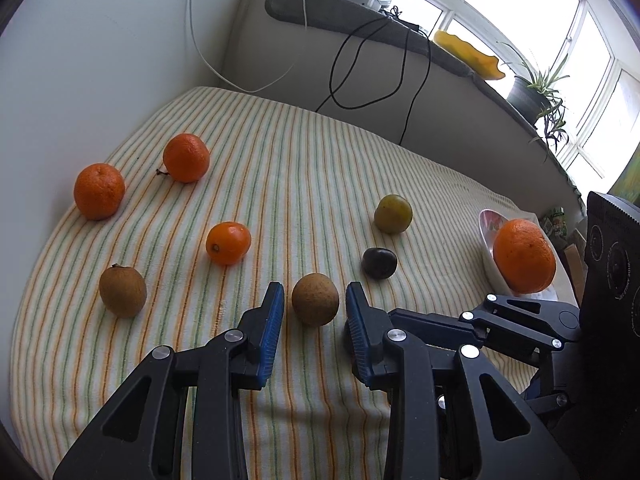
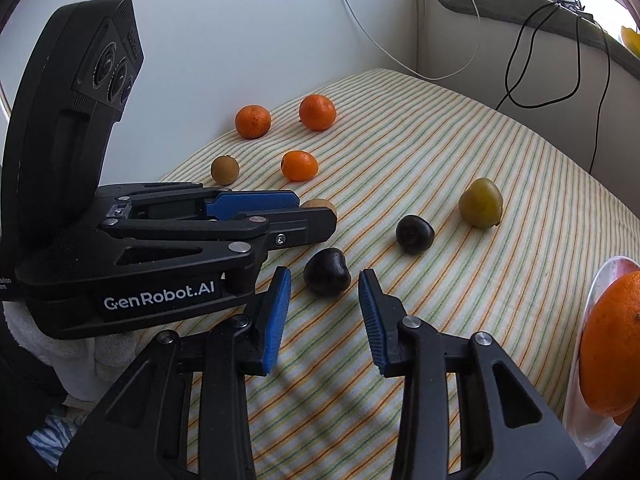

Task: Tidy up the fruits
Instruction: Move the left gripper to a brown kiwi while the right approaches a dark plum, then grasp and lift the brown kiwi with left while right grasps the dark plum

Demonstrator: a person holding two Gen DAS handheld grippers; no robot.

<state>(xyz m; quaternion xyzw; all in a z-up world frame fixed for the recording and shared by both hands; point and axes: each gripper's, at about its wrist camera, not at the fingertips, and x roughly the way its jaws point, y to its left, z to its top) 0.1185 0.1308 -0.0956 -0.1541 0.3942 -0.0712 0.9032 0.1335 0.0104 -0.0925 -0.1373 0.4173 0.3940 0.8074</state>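
Right up close, the right tool (image 2: 325, 272) points down at the striped cloth (image 2: 440, 160) on the bench, and a dark plum-like fruit (image 2: 327, 278) sits between its 2 blue pads (image 2: 280, 312). There is a thin gap on each side, so the jaws are open around it, not pinching. Off to its left, the left tool (image 1: 315, 288) does the same with a round brown fruit (image 1: 315, 300): blue pads on either side, slivers of cloth showing, no squeeze that I can see. At the right edge a white bowl (image 2: 592, 292) holds 1 big orange (image 2: 612, 344).

A little further out, a second dark fruit (image 2: 415, 234) lies on the cloth, with a yellow-green fruit (image 2: 480, 208) just beyond it. Over on the left, a small glossy orange fruit (image 2: 299, 165) sits near another brown fruit (image 2: 225, 169). Behind those, 2 mandarins (image 2: 253, 121) (image 2: 317, 112) rest close to the white wall (image 2: 240, 20).

At the very back, black cables (image 1: 360, 60) hang from a ledge, and a potted plant (image 1: 536, 92) stands by the window
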